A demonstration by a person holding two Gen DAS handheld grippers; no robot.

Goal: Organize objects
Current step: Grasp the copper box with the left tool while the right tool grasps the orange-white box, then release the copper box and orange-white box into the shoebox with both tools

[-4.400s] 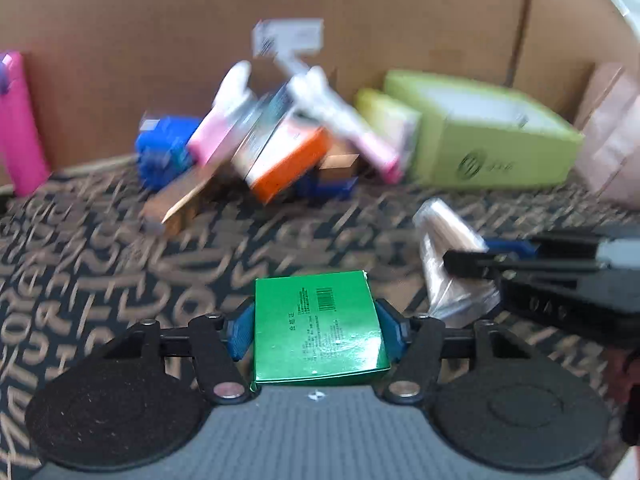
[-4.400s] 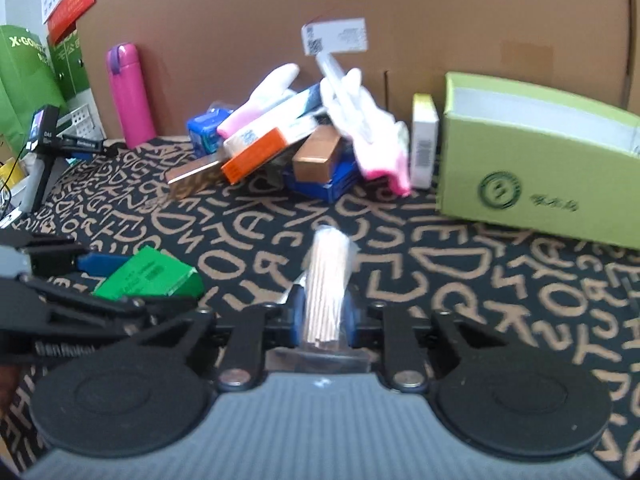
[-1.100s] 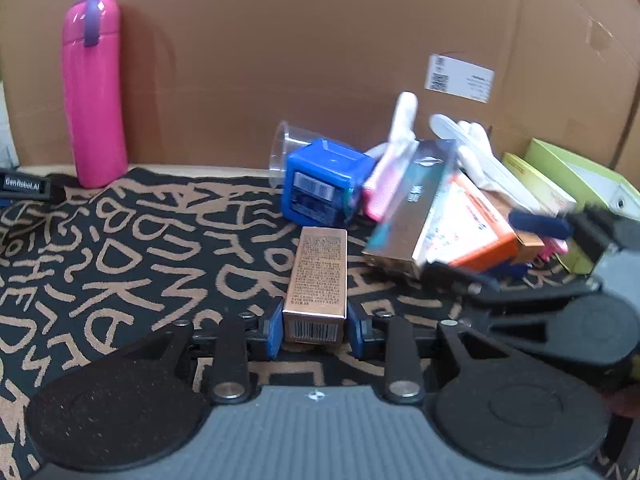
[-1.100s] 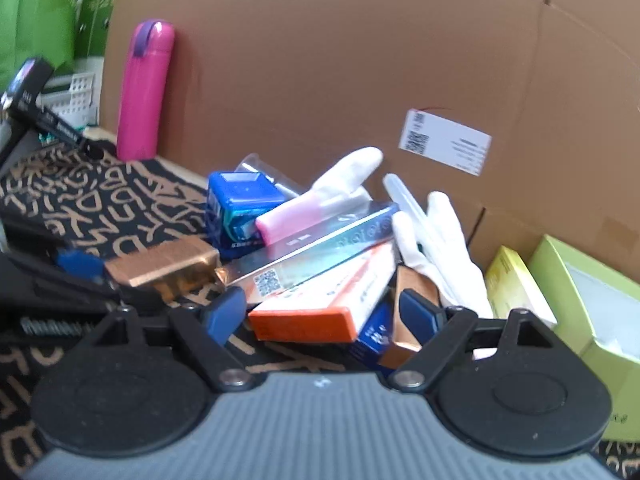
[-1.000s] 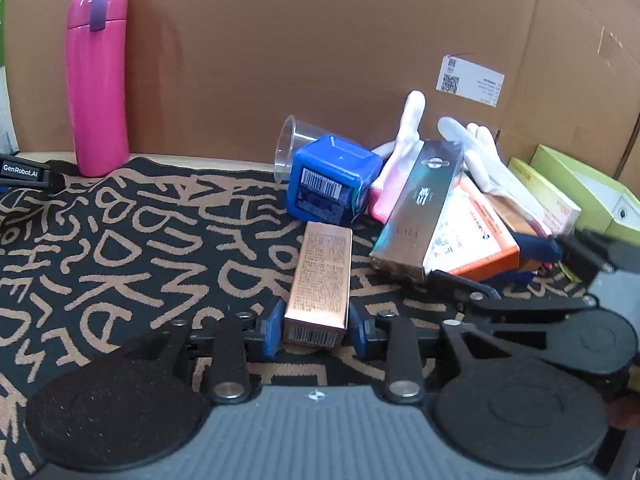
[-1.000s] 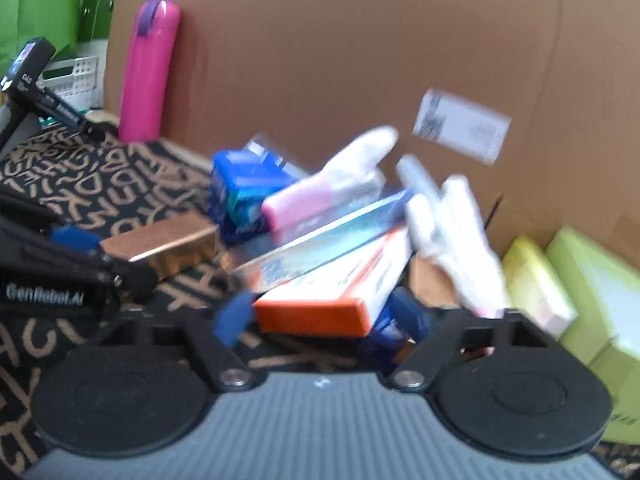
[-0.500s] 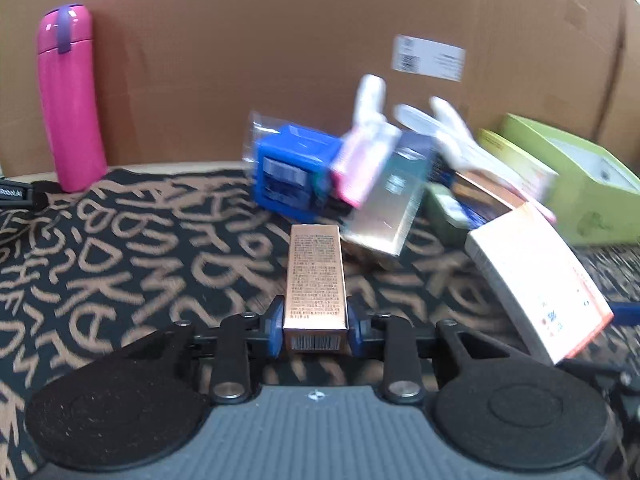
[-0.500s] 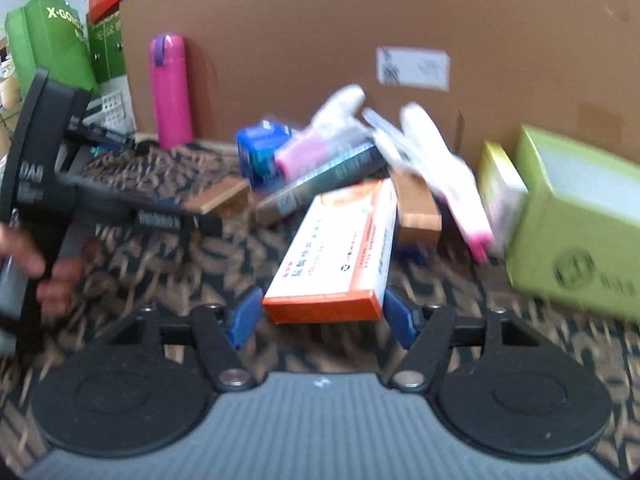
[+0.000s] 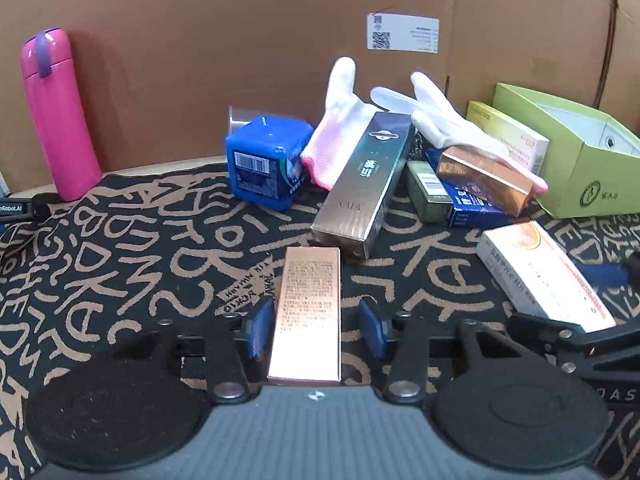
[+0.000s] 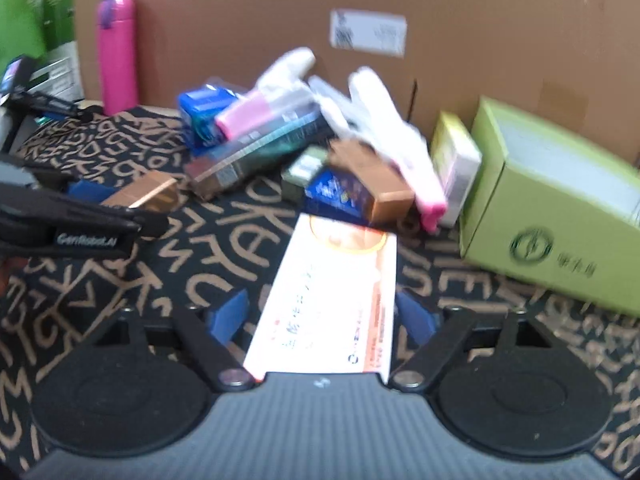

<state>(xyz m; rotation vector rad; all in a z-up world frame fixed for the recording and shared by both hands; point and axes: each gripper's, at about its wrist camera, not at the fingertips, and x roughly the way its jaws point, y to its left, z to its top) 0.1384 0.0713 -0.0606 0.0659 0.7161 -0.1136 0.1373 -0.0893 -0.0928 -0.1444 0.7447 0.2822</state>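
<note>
A copper-coloured box (image 9: 310, 300) lies flat on the black lettered mat (image 9: 120, 260) between the blue pads of my left gripper (image 9: 314, 328). Its jaws are opening, with a gap showing at the right pad. In the right wrist view a white-and-orange box (image 10: 332, 292) lies on the mat between the pads of my right gripper (image 10: 322, 316). Those jaws are opening too, and there is a clear gap on the left side. The same white-and-orange box (image 9: 540, 272) shows at the right of the left wrist view.
Behind stands a pile: a blue cube (image 9: 266, 164), pink-and-white gloves (image 9: 340, 132), a long teal box (image 9: 364, 184), a second copper box (image 9: 484, 176) and a dark blue box (image 9: 468, 204). An open green box (image 9: 580, 160) is at right, a pink bottle (image 9: 56, 116) at left, a cardboard wall (image 9: 240, 40) behind.
Both boxes have come away from the pile and now rest on the mat. The left pads have parted from the copper box, and the right pads from the white-and-orange box.
</note>
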